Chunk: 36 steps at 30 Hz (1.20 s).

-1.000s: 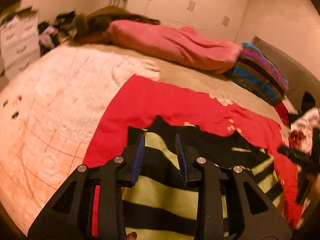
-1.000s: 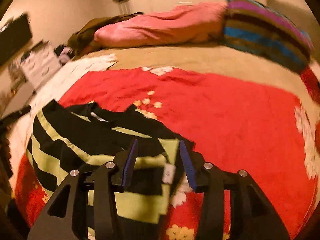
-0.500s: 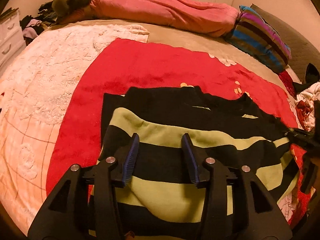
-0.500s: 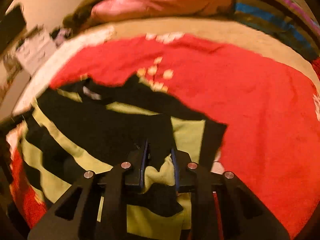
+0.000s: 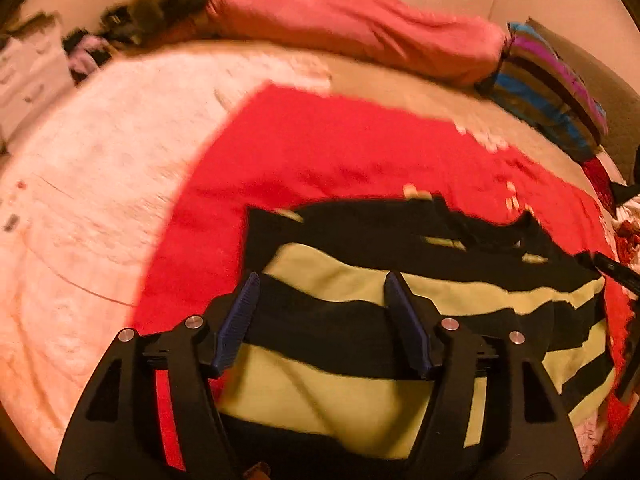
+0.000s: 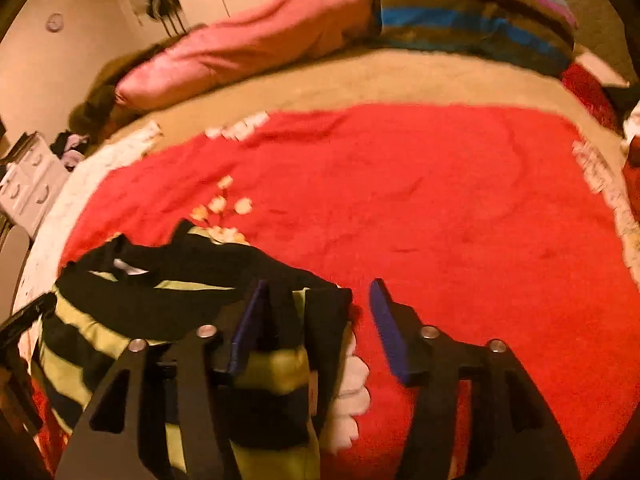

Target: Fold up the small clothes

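Observation:
A small black and yellow-green striped top (image 5: 360,320) lies on a red blanket (image 5: 320,152) on the bed. My left gripper (image 5: 320,284) is open and hovers over the top's left part, with nothing between its blue pads. The top also shows in the right wrist view (image 6: 180,304), at the lower left. My right gripper (image 6: 318,292) is open over the top's right edge. The folded edge lies between its jaws, close to the left finger (image 6: 248,320), and is not pinched.
A pink duvet (image 5: 360,36) and a striped pillow (image 5: 552,80) lie at the far side of the bed. A white textured cover (image 5: 100,152) lies left of the red blanket (image 6: 440,200). White drawers (image 6: 28,188) and loose clothes stand beyond the bed's left side.
My right gripper was shut on the top's folded edge half a second ago and has now opened and let it go. My left gripper has opened wider over the top.

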Available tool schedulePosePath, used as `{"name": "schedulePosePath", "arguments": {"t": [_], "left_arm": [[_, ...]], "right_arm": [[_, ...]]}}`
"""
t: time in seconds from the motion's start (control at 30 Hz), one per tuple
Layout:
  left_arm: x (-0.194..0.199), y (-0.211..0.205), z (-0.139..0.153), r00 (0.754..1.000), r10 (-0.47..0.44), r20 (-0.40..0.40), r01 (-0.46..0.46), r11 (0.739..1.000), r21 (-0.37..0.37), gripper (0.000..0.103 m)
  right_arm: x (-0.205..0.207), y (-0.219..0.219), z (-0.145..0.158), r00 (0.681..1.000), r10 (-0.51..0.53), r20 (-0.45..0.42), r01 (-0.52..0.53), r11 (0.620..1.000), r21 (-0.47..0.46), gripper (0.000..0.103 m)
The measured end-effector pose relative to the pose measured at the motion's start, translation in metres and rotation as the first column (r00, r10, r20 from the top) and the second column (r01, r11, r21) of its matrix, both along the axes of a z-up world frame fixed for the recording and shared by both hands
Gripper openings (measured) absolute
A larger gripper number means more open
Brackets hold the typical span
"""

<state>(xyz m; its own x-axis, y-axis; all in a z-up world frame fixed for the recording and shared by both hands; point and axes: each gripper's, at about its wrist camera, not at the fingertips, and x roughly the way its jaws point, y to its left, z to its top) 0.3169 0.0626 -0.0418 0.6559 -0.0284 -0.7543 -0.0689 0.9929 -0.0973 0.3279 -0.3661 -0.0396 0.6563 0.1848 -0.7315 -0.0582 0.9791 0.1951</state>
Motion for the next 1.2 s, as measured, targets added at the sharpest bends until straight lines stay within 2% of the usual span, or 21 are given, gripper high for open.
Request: {"name": "schedulePosePath", "arguments": {"t": [0.1,0.17,0.27,0.37,0.47,0.53,0.57,0.63,0.67,0.7,0.77,0.83,1.0,1.13,1.2], "left_arm": [[-0.028,0.005,0.023,0.996,0.021,0.091,-0.021,1.000,-0.008,0.056],[-0.045,0.001,0.031,0.992,0.010,0.126,-0.011,1.000,0.008,0.056],[-0.065,-0.014,0.036,0.990,-0.040,0.136,0.038,0.999,0.020,0.056],[-0.071,-0.038,0.032,0.988,-0.114,0.104,0.111,0.993,0.031,0.056],[-0.068,-0.051,0.028,0.985,-0.149,0.088,0.146,0.989,0.032,0.057],[-0.058,-0.062,0.023,0.980,-0.186,0.069,0.185,0.983,0.013,0.068],[-0.053,-0.064,0.019,0.979,-0.194,0.057,0.194,0.981,0.003,0.068],[-0.034,-0.067,0.007,0.984,-0.179,-0.007,0.179,0.984,0.000,0.071],[-0.026,-0.067,0.000,0.985,-0.164,-0.047,0.164,0.986,0.012,0.072],[-0.014,-0.066,-0.013,0.984,-0.143,-0.110,0.147,0.989,0.029,0.073],[-0.004,-0.063,-0.025,0.982,-0.136,-0.135,0.142,0.989,0.038,0.084],[0.003,-0.060,-0.036,0.978,-0.139,-0.157,0.150,0.987,0.061,0.090],[0.003,-0.049,-0.051,0.976,-0.150,-0.160,0.151,0.988,-0.002,0.092],[-0.003,-0.048,-0.041,0.977,-0.155,-0.143,0.156,0.988,-0.010,0.092],[-0.010,-0.046,-0.031,0.980,-0.150,-0.133,0.149,0.989,-0.018,0.092]], "right_arm": [[-0.032,-0.002,0.016,0.997,0.030,0.070,-0.030,1.000,-0.008,0.074],[-0.049,0.002,0.022,0.994,0.065,0.085,-0.064,0.998,-0.015,0.076],[-0.071,0.020,0.024,0.985,0.141,0.095,-0.137,0.989,-0.048,0.078],[-0.078,0.043,0.023,0.976,0.207,0.075,-0.200,0.976,-0.084,0.079],[-0.071,0.064,0.017,0.968,0.243,0.057,-0.237,0.967,-0.090,0.079],[-0.062,0.074,0.011,0.966,0.258,0.034,-0.254,0.964,-0.084,0.079],[-0.054,0.078,0.006,0.966,0.260,0.009,-0.258,0.962,-0.084,0.079],[-0.043,0.082,-0.007,0.972,0.229,-0.055,-0.234,0.966,-0.109,0.079],[-0.032,0.080,-0.019,0.973,0.201,-0.113,-0.215,0.968,-0.133,0.079],[-0.026,0.076,-0.028,0.973,0.178,-0.148,-0.198,0.971,-0.134,0.077],[-0.018,0.069,-0.039,0.972,0.150,-0.183,-0.175,0.976,-0.131,0.077],[-0.016,0.063,-0.043,0.972,0.142,-0.188,-0.165,0.980,-0.110,0.075],[-0.021,0.064,-0.047,0.973,0.154,-0.171,-0.177,0.975,-0.131,0.075],[-0.022,0.060,-0.042,0.971,0.161,-0.176,-0.180,0.979,-0.099,0.076],[-0.032,0.058,-0.028,0.975,0.172,-0.143,-0.184,0.980,-0.077,0.082]]}}
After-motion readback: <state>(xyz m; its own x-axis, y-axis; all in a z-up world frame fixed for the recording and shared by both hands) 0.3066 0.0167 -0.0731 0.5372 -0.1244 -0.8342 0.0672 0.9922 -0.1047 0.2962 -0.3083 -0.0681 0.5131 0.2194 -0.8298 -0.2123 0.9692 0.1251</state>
